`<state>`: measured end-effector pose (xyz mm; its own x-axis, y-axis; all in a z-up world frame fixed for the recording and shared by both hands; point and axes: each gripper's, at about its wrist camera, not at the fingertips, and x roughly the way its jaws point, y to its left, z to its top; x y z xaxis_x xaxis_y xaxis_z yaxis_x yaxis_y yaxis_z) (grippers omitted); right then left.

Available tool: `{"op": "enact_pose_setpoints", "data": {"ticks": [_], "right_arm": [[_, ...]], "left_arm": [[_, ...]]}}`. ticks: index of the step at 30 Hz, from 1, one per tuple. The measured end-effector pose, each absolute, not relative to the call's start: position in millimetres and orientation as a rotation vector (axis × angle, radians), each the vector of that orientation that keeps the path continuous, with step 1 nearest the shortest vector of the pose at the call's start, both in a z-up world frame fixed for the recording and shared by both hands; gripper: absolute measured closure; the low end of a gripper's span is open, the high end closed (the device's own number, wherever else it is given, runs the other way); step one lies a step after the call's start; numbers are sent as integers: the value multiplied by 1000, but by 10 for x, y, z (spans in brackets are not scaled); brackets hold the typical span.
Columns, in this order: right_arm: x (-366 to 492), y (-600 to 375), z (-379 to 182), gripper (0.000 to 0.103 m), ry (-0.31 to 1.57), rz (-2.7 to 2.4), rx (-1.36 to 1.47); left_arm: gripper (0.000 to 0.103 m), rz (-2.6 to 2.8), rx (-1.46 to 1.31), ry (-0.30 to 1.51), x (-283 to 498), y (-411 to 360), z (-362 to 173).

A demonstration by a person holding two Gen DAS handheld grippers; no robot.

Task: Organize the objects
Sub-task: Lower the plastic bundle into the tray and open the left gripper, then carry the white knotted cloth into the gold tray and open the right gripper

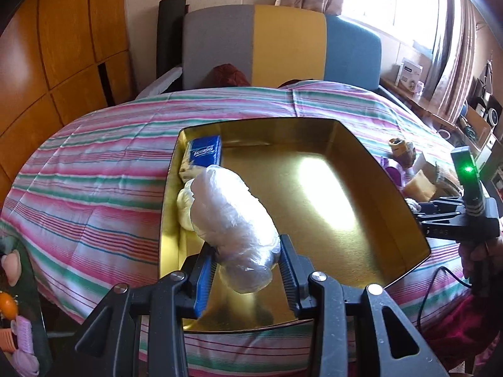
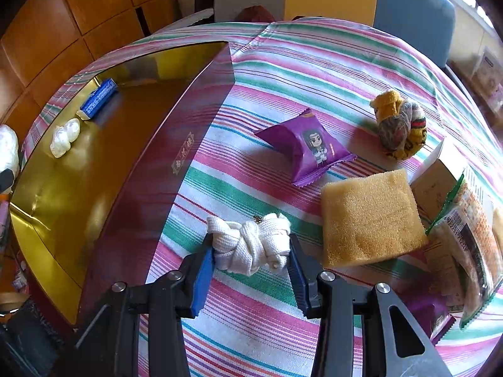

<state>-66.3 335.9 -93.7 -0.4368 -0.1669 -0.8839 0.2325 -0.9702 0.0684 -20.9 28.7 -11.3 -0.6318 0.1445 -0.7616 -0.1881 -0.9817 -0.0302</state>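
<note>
Your left gripper (image 1: 248,264) is squeezing a clear plastic bag bundle (image 1: 234,223) over the gold tin box (image 1: 345,207), near a blue tissue pack (image 1: 202,152). Your right gripper (image 2: 251,254) is pinching a knotted white cloth strap (image 2: 251,243) on the striped tablecloth (image 2: 283,62), beside the box.

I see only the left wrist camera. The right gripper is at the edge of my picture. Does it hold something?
Observer: Yes. The right gripper is shut on a knotted white cord bundle, just outside the tin.
Operator: What else lies near it?
Observer: A purple snack packet lies beyond the bundle, apart from it.
Operator: Anything more?
Observer: A yellow sponge lies flat to the bundle's right, not touching it.
</note>
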Motion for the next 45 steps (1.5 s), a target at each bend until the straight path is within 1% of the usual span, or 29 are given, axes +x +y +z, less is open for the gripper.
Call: {"op": "enact_pose_setpoints", "data": {"ticks": [10, 18, 21, 22, 25, 30, 38, 45], "right_arm": [[-656, 3358, -930, 58, 93, -2480, 1512], [-665, 3362, -930, 58, 96, -2481, 1512], [-663, 3362, -929, 58, 98, -2482, 1513], [-663, 3361, -930, 58, 98, -2482, 1513], [-665, 3361, -931, 58, 98, -2482, 1513], [-660, 3363, -928, 58, 103, -2483, 1513], [-657, 3379, -928, 58, 92, -2492, 1509], [-643, 3461, -879, 60, 2, -2536, 1539]], "left_arm": [[65, 2677, -1323, 56, -274, 156, -261], [63, 2637, -1357, 6, -372, -3, -320], [59, 2619, -1366, -34, -396, -99, -320], [56, 2614, -1367, -43, -403, -114, -314], [51, 2604, -1367, -32, -425, -146, -303], [51, 2612, -1345, -22, -392, -151, -256], [51, 2729, -1269, -123, -326, -337, -81], [51, 2800, -1272, -208, -342, -591, -39]]}}
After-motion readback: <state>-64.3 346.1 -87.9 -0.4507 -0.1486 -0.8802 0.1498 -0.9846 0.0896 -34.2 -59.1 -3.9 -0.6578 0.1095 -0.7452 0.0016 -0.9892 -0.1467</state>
